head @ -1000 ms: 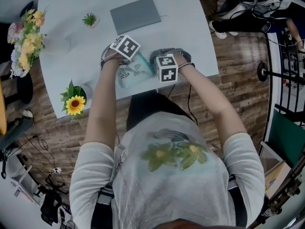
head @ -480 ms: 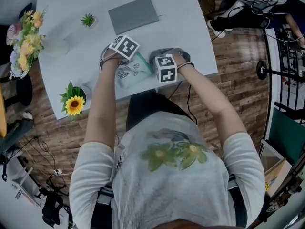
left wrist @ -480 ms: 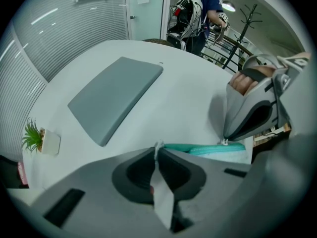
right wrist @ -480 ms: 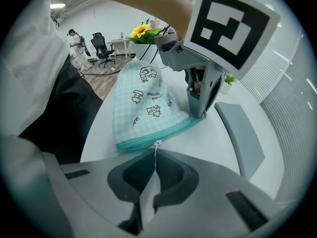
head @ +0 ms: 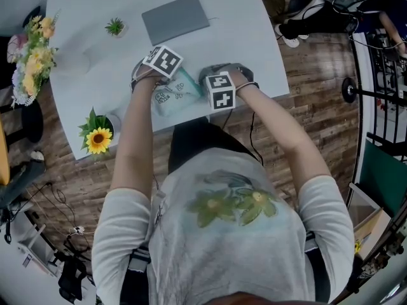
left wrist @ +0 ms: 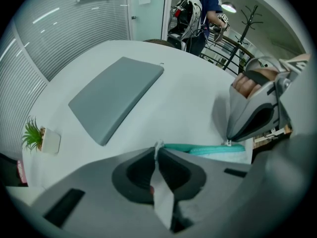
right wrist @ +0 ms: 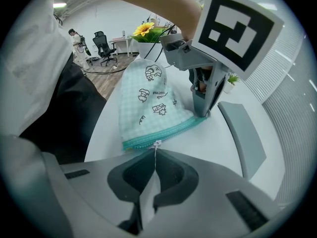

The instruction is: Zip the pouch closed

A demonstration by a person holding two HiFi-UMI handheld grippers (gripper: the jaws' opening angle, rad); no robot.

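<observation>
A mint checked pouch [head: 173, 94] with cartoon prints lies on the white table [head: 82, 75], between my two marker cubes. In the right gripper view the pouch [right wrist: 148, 100] has a teal zipper edge [right wrist: 178, 128] facing me. My right gripper [right wrist: 155, 150] is shut on the small zipper pull [right wrist: 156, 144]. My left gripper [left wrist: 157, 150] is shut on the pouch's far end, where the teal edge [left wrist: 208, 149] begins. Each gripper shows in the other's view: the left one [right wrist: 204, 112], the right one [left wrist: 229, 142]. Both point steeply down.
A flat grey pad [head: 175, 19] lies behind the pouch, with a small potted plant [head: 117, 26] to its left. A sunflower pot [head: 98, 135] stands at the near left edge and a bouquet [head: 28, 56] beyond the left side. The table's front edge runs just under my hands.
</observation>
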